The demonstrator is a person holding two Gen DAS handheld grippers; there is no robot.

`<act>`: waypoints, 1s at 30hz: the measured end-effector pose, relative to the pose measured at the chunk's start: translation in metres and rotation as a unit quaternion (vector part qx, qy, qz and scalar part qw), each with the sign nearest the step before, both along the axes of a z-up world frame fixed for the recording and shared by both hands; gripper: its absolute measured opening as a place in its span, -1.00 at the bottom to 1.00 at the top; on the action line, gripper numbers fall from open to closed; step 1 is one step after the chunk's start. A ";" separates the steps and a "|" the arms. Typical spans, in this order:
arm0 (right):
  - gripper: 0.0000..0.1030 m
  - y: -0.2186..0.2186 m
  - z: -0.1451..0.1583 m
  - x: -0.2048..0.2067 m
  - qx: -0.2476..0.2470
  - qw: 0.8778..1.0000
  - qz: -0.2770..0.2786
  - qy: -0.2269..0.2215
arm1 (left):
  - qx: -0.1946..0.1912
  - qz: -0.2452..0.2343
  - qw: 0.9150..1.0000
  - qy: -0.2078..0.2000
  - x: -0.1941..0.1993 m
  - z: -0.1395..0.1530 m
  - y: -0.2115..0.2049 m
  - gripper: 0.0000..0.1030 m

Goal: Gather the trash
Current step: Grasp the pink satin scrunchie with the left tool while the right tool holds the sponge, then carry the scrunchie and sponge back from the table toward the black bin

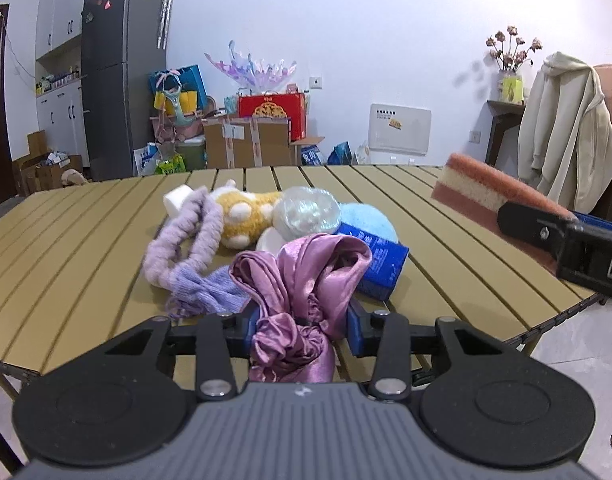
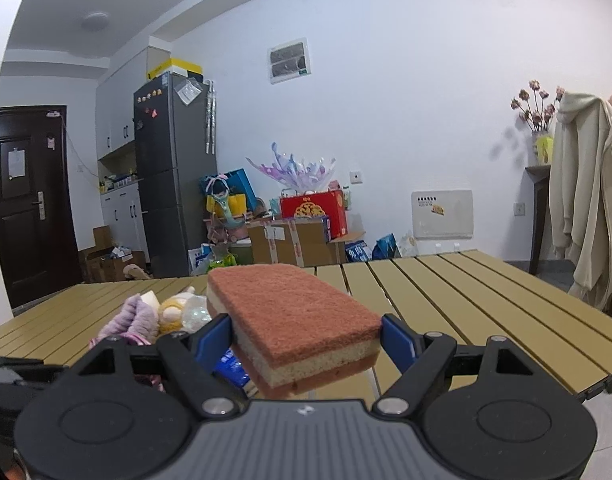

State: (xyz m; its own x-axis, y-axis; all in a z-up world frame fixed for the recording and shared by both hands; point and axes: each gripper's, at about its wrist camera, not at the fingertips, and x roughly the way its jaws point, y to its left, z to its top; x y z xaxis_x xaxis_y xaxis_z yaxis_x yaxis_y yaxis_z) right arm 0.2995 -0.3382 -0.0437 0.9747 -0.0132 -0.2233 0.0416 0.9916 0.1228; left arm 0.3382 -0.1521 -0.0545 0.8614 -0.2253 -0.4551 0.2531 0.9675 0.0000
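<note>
Bunching between the left gripper's (image 1: pixel 300 330) closed fingers, the shiny mauve satin cloth (image 1: pixel 306 280) trails onto the slatted tan desk (image 1: pixel 446 248) and may snag the lilac knitted headband (image 1: pixel 182 252), while the right gripper (image 2: pixel 306 340) clamps a pink-topped layered sponge (image 2: pixel 294 312), apparently securely.

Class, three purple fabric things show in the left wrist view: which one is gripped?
The shiny satin scrunchie, pinched in the left gripper. The fuzzy lilac headband and knitted lavender bow lie on the table.
</note>
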 end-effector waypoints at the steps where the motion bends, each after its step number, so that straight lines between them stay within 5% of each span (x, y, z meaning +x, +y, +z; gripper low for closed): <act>1: 0.55 0.002 0.002 -0.003 -0.002 1.000 0.001 -0.003 | -0.001 0.001 1.000 -0.004 -0.003 0.004 0.002 -0.22; 30: 0.54 0.045 0.022 -0.145 -0.032 0.999 0.029 0.006 | -0.006 0.059 0.998 0.002 -0.123 0.052 0.083 -0.22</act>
